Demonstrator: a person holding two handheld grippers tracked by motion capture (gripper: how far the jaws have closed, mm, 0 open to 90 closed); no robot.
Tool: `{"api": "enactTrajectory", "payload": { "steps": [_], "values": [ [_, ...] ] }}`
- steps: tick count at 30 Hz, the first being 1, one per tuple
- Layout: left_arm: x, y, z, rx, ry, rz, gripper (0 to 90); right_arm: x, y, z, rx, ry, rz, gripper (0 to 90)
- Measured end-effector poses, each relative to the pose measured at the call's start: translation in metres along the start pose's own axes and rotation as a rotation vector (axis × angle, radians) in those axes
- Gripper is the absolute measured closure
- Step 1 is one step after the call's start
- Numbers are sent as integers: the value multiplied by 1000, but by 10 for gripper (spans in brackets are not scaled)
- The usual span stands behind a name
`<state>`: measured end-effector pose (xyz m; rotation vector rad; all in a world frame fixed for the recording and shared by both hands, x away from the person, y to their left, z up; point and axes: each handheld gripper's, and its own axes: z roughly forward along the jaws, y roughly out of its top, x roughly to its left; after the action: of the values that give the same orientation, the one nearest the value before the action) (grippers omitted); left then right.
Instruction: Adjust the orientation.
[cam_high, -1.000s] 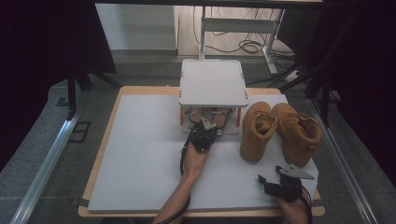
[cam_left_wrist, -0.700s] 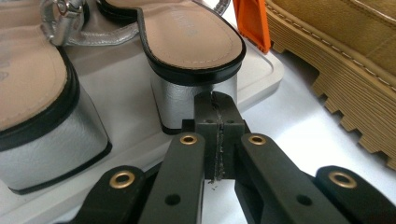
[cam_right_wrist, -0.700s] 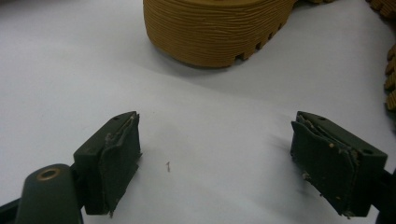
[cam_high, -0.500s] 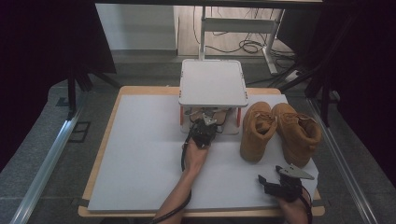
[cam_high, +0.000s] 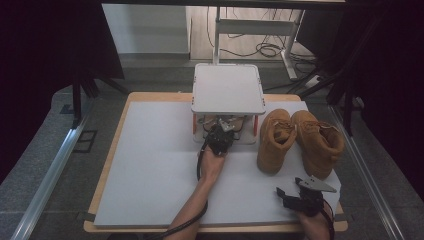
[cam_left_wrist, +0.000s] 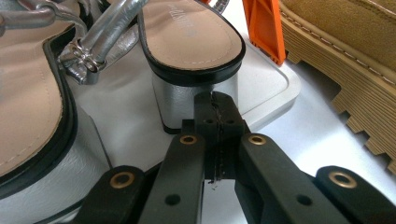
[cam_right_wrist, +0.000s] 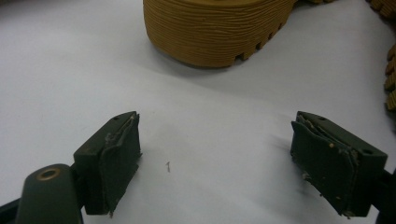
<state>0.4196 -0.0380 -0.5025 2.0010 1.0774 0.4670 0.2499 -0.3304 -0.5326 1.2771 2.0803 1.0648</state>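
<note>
A small white two-tier rack (cam_high: 228, 89) with orange legs (cam_left_wrist: 264, 28) stands at the back of the table. A pair of silver sandals lies on its lower shelf (cam_left_wrist: 266, 88). My left gripper (cam_high: 220, 139) points at that shelf. Its jaws (cam_left_wrist: 215, 100) are shut with nothing between them, their tips right at the block heel of one sandal (cam_left_wrist: 194, 44). The other sandal (cam_left_wrist: 28, 93) lies to its left. My right gripper (cam_high: 285, 193) rests low at the table's front right, open (cam_right_wrist: 215, 154), with bare white surface between its pads.
Two tan boots (cam_high: 275, 137) (cam_high: 320, 142) stand side by side right of the rack. One ridged boot sole (cam_left_wrist: 336, 60) lies close beside the left gripper, and a boot heel (cam_right_wrist: 219, 28) is ahead of the right gripper. A white mat (cam_high: 150, 165) covers the wooden table.
My left gripper has edged slightly toward the rack's lower shelf. The right gripper has stayed where it was.
</note>
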Motion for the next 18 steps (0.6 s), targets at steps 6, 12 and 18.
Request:
{"api": "enactTrajectory", "payload": {
  "steps": [6, 12, 18],
  "values": [
    [0, 1, 1, 0, 0, 3, 899, 0, 0, 0, 1, 0, -1, 159],
    [-3, 1, 0, 5, -1, 8, 852, 0, 0, 0, 0, 0, 0, 159],
    [-5, 3, -2, 5, -20, 3, 762, 0, 0, 0, 0, 0, 0, 159]
  ]
}}
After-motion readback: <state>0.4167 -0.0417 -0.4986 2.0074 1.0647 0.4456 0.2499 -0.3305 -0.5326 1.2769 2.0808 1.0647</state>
